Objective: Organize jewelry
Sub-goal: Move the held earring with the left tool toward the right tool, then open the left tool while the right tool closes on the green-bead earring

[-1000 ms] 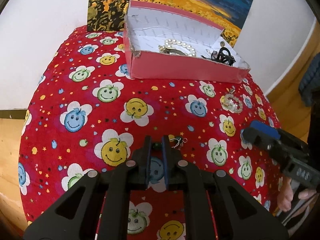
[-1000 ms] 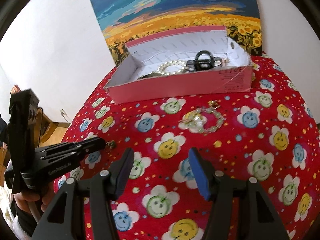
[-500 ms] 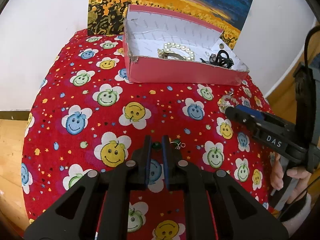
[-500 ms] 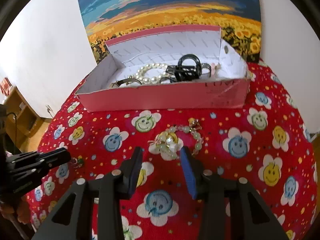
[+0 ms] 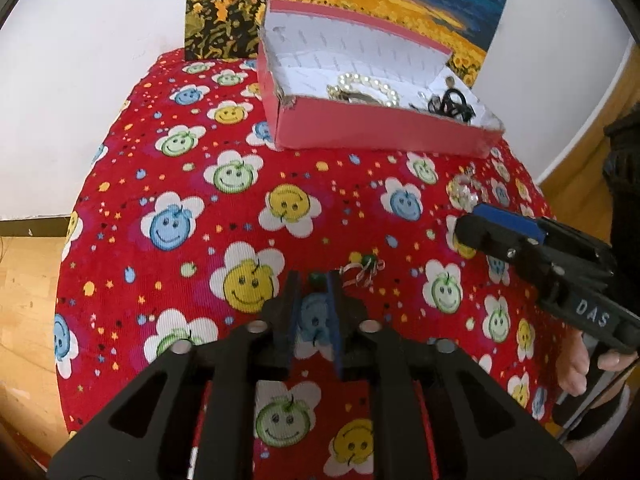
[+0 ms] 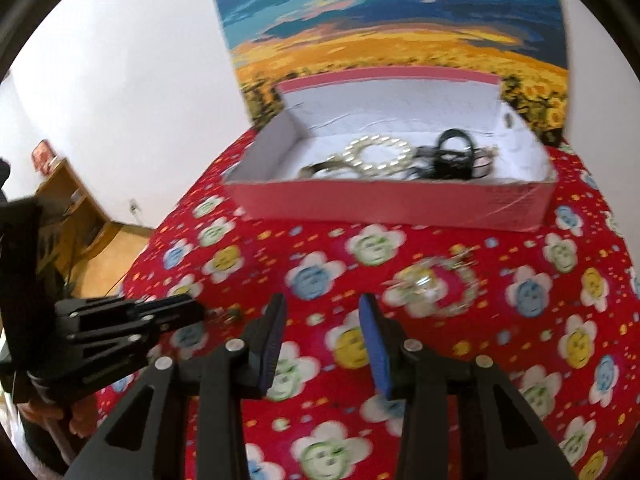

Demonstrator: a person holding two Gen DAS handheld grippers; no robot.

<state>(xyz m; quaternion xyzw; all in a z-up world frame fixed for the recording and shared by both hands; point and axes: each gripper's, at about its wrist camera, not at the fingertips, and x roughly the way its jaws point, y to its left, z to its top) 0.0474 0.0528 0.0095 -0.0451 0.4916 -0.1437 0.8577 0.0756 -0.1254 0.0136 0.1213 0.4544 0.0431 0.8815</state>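
Observation:
A pink box [image 5: 380, 130] [image 6: 392, 204] at the back of the red table holds a pearl bracelet [image 5: 370, 84] [image 6: 380, 156] and black pieces [image 5: 450, 104] [image 6: 452, 156]. A small earring with green beads [image 5: 362, 270] lies on the cloth just ahead of my left gripper [image 5: 314, 280], whose jaws stand nearly closed with a green bead between the tips. A clear beaded bracelet [image 6: 436, 288] [image 5: 464, 192] lies in front of the box, up and right of my right gripper [image 6: 322, 316], which is open and empty.
The round table has a red smiley-flower cloth [image 5: 200, 220]. A sunflower painting [image 6: 392, 40] leans on the white wall behind the box. A wooden shelf [image 6: 68, 208] and wood floor lie to the left.
The right gripper has moved forward towards the beaded bracelet, then shifted left of it, and its jaws have narrowed. The left gripper has stayed by the earring.

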